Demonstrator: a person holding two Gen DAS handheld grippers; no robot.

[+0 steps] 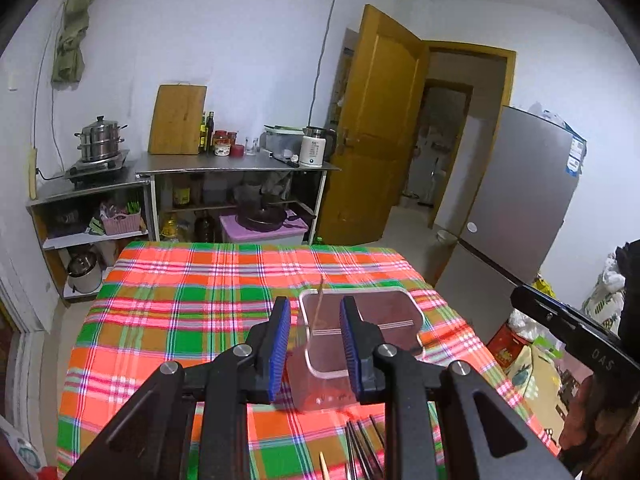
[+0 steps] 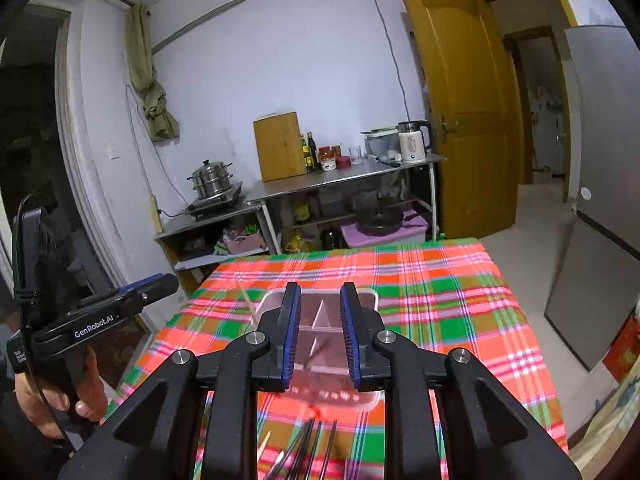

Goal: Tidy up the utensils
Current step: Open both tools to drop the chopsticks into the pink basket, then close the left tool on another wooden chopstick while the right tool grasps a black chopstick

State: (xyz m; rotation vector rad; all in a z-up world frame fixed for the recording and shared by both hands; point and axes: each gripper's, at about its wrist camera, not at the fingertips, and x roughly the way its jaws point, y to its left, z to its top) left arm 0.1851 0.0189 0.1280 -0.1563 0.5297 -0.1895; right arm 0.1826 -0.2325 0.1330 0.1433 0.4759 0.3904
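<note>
A clear plastic box with a divider (image 1: 380,322) stands on the plaid tablecloth (image 1: 180,300); it also shows in the right wrist view (image 2: 320,320). A light wooden chopstick (image 1: 319,300) leans in its left compartment, and it also shows in the right wrist view (image 2: 246,298). A dark chopstick (image 2: 318,354) lies in the near compartment. Several dark chopsticks (image 1: 362,448) and a wooden one (image 1: 323,466) lie on the cloth in front of the box; they also show in the right wrist view (image 2: 312,444). My left gripper (image 1: 315,344) is open and empty above the box's near left corner. My right gripper (image 2: 320,334) is open and empty above the box.
A steel counter (image 1: 240,162) with a cutting board, bottles and a kettle stands at the far wall, a stove with a steamer pot (image 1: 98,142) to its left. A wooden door (image 1: 376,128) and a grey fridge (image 1: 516,200) are on the right.
</note>
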